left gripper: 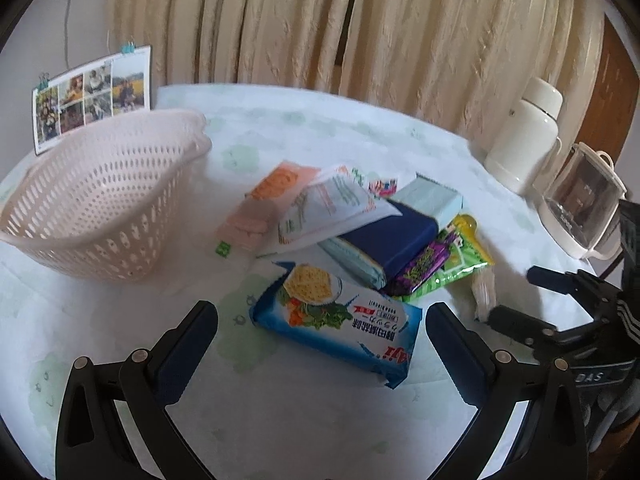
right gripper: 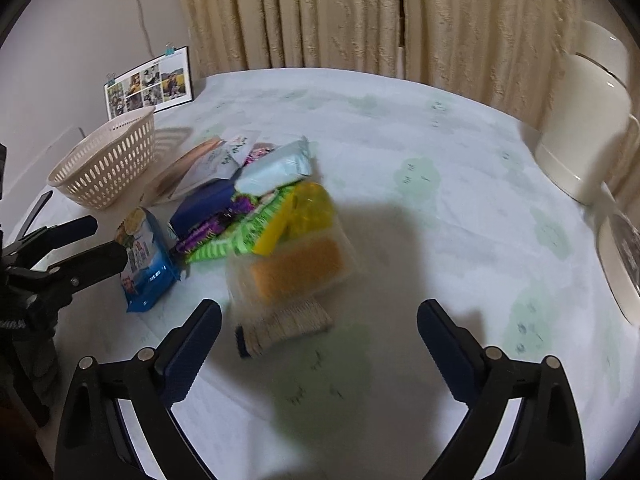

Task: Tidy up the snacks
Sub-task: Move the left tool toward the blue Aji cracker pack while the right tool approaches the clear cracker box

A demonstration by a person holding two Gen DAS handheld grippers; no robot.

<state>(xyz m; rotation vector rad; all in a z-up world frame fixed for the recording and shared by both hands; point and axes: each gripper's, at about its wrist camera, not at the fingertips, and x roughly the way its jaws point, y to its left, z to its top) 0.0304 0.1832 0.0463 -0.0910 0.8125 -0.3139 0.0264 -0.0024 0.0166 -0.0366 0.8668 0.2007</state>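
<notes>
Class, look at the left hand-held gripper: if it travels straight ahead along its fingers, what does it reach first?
Most likely the blue cracker packet, lying on the table straight ahead of the open left hand-held gripper. Depth is uncertain in a fisheye view.

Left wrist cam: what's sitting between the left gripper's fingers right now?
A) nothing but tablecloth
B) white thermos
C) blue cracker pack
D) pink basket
C: the blue cracker pack lies on the table in the gap of the open left gripper, not yet pinched; the pink basket sits off to the left and the white thermos stands far back on the right.
</notes>
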